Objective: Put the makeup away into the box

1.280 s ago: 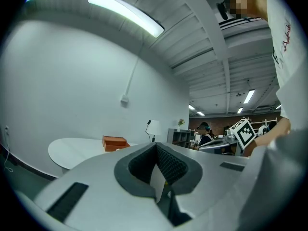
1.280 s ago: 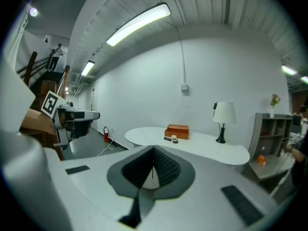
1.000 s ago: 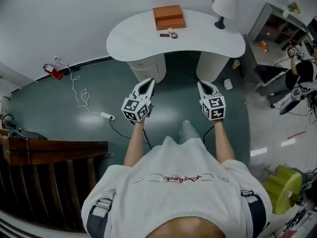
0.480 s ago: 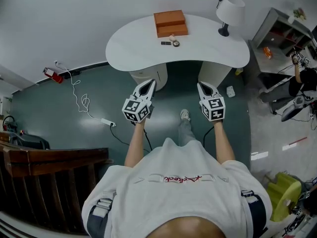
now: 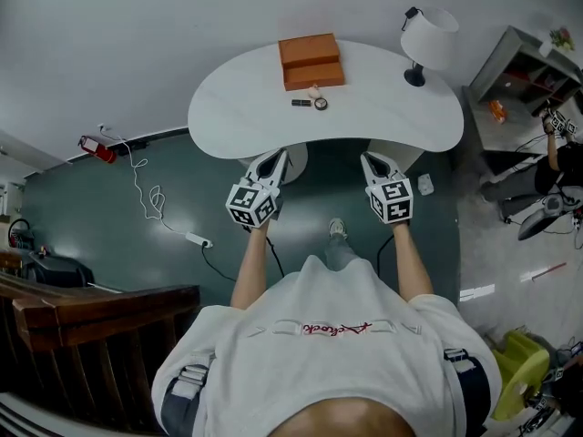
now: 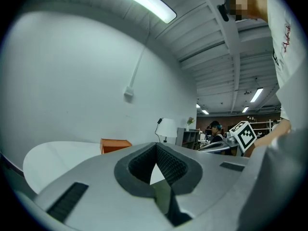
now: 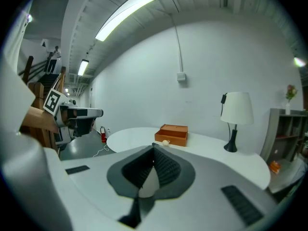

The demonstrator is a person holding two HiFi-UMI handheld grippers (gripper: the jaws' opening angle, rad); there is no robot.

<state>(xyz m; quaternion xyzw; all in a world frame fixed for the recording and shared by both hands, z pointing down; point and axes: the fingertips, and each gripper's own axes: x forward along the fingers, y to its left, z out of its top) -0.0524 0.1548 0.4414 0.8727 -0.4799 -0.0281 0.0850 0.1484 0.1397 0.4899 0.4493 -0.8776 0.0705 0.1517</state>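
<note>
An orange box (image 5: 311, 61) sits at the back of a white curved table (image 5: 237, 107), lid open. Just in front of it lie a small black stick (image 5: 301, 103), a round ring-like piece (image 5: 321, 104) and a beige ball (image 5: 314, 91). My left gripper (image 5: 276, 156) and right gripper (image 5: 369, 158) are held side by side at the table's near edge, both shut with nothing in them. The left gripper view has the orange box (image 6: 114, 145) ahead on the left. In the right gripper view the orange box (image 7: 173, 134) and beige ball (image 7: 165, 142) lie straight ahead.
A white lamp (image 5: 426, 39) stands on the table's right end. A grey shelf unit (image 5: 524, 66) and another person (image 5: 565, 148) are to the right. A white cable with a power strip (image 5: 195, 239) and a red object (image 5: 96, 144) lie on the dark floor at left, beside a wooden rail (image 5: 91, 308).
The table has drawn nearer in the head view; both grippers now reach its near edge. Both stay shut throughout.
</note>
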